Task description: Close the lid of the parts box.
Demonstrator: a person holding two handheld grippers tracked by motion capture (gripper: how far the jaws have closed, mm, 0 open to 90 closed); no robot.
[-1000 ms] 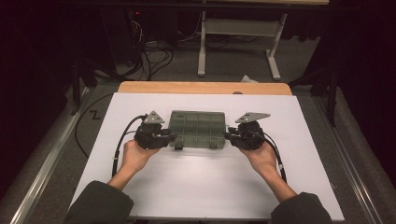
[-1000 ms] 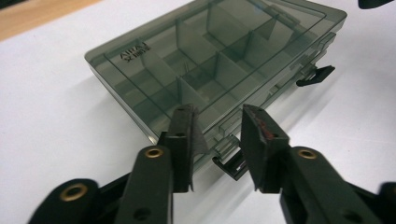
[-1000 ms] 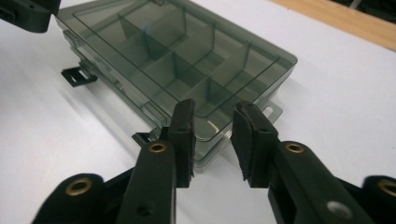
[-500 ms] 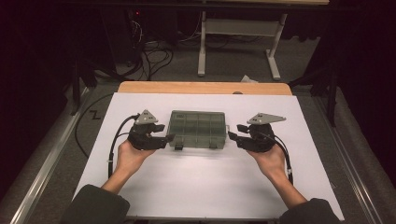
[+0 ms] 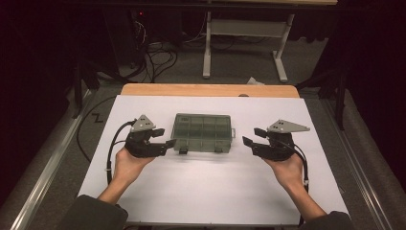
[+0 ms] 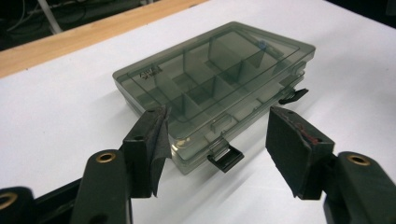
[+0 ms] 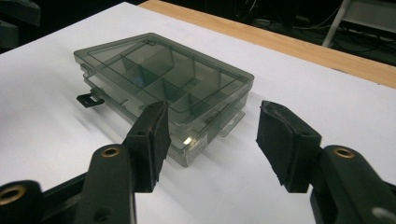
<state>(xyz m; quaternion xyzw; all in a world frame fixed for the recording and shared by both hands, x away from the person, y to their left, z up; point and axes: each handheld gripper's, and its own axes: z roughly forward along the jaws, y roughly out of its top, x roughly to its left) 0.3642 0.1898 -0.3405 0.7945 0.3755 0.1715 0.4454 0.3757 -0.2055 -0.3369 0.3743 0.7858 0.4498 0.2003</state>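
A smoky clear plastic compartment box [image 5: 203, 132] lies flat, lid closed, in the middle of a white table [image 5: 201, 191] — two black latches hang on its near edge. The left gripper [image 5: 168, 139] sits just beside its left end, the right gripper [image 5: 253, 137] near its right end. Both have just been opening; their jaws stand wide and grip nothing.

Honestly nothing readable here. The compartment box [image 6: 212, 91] has some tiny raised lettering moulded into a lid corner, but it's too small to make out.
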